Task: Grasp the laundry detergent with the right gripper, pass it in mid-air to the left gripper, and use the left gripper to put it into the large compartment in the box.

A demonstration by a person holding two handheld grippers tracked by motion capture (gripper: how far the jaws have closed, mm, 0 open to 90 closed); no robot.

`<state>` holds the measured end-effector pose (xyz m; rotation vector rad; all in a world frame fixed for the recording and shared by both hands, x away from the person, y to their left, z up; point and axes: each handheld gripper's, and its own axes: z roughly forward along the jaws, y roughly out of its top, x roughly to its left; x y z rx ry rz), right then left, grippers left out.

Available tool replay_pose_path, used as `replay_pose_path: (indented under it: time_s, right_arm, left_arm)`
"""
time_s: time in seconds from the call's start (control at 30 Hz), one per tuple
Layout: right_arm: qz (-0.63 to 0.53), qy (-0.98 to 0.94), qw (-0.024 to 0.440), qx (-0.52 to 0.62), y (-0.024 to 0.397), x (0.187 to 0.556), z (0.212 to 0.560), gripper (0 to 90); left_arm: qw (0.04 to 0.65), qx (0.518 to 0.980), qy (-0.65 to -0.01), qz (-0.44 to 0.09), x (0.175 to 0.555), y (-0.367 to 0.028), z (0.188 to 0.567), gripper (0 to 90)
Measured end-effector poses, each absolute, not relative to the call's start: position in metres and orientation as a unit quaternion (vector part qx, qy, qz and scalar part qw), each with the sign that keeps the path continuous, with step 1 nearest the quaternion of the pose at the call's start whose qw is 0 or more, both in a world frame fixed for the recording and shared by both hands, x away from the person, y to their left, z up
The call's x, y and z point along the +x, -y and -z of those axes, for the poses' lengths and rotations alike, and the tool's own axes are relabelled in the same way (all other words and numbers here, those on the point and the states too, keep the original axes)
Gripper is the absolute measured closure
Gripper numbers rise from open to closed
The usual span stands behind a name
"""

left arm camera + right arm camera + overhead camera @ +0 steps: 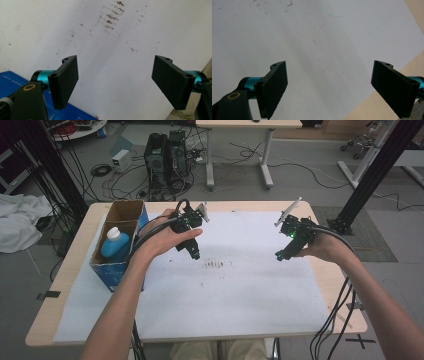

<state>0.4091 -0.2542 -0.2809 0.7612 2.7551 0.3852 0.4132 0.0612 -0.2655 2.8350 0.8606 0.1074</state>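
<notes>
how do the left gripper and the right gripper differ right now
The left gripper hovers beside the blue box that holds a blue bottle; the right gripper hangs nearer the table's far right side. The left looks down on brown smudges, the right on cleaner white sheet and bare wood. Both stand open and empty.

Soft, even overhead light; the white sheet shows only faint shadows beneath the hands. The high view is slightly grainy and soft. Both gripper views blur their near jaws.
</notes>
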Motion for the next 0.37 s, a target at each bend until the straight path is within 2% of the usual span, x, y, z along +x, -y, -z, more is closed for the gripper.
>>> replay_pose_path:
  time_s: [0.37]
  right_arm:
    - [-0.131, -0.947, 0.129, 0.265, 0.2545, 0.4079, 0.2803, 13.1]
  left_arm:
    - [0.088, 0.953, -0.287, -0.036, 0.4109, -0.0597, 0.2654, 21.6]
